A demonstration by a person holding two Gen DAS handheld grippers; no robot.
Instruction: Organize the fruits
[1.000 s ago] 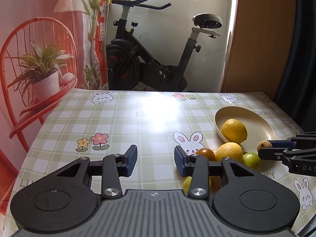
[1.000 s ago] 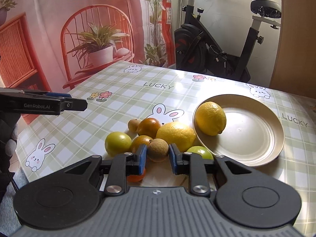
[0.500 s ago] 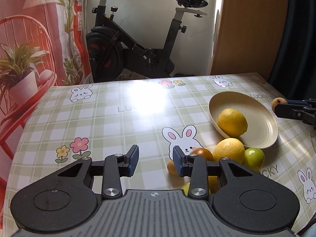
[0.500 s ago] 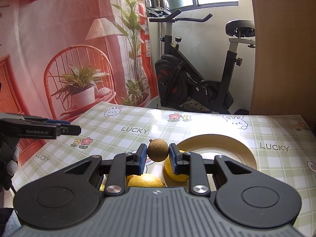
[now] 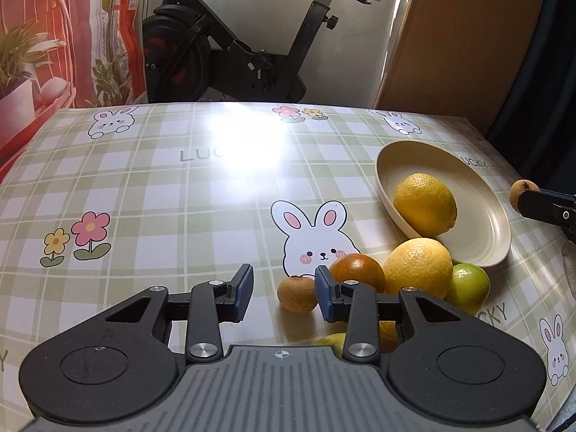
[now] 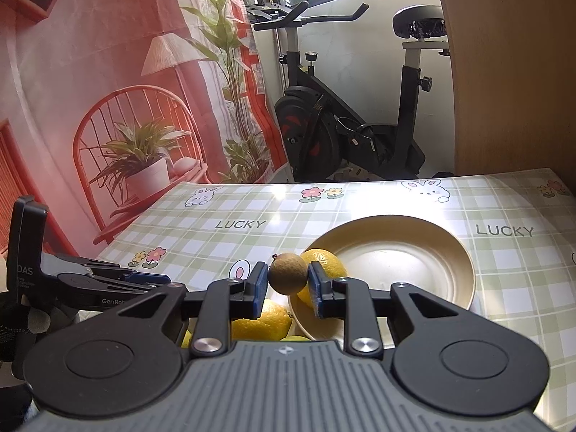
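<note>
My right gripper (image 6: 288,282) is shut on a small brown round fruit (image 6: 288,278) and holds it in the air near the beige plate (image 6: 424,252); the fruit also shows in the left wrist view (image 5: 520,189). The plate (image 5: 478,230) holds one lemon (image 5: 424,204). My left gripper (image 5: 283,288) is open, low over the table, with a small brownish-orange fruit (image 5: 297,293) just inside its right finger. Beside it lie an orange (image 5: 358,271), a second lemon (image 5: 419,266) and a green fruit (image 5: 469,284).
The table has a green checked cloth (image 5: 162,198) with rabbits and flowers. An exercise bike (image 6: 345,122) stands beyond the far edge, a wooden panel (image 5: 453,43) at the right. More yellow fruit (image 5: 331,340) lies partly hidden under my left gripper.
My right gripper lifted the brown fruit off the pile and carried it up toward the plate. My left gripper moved forward and right, closer to the small brownish-orange fruit.
</note>
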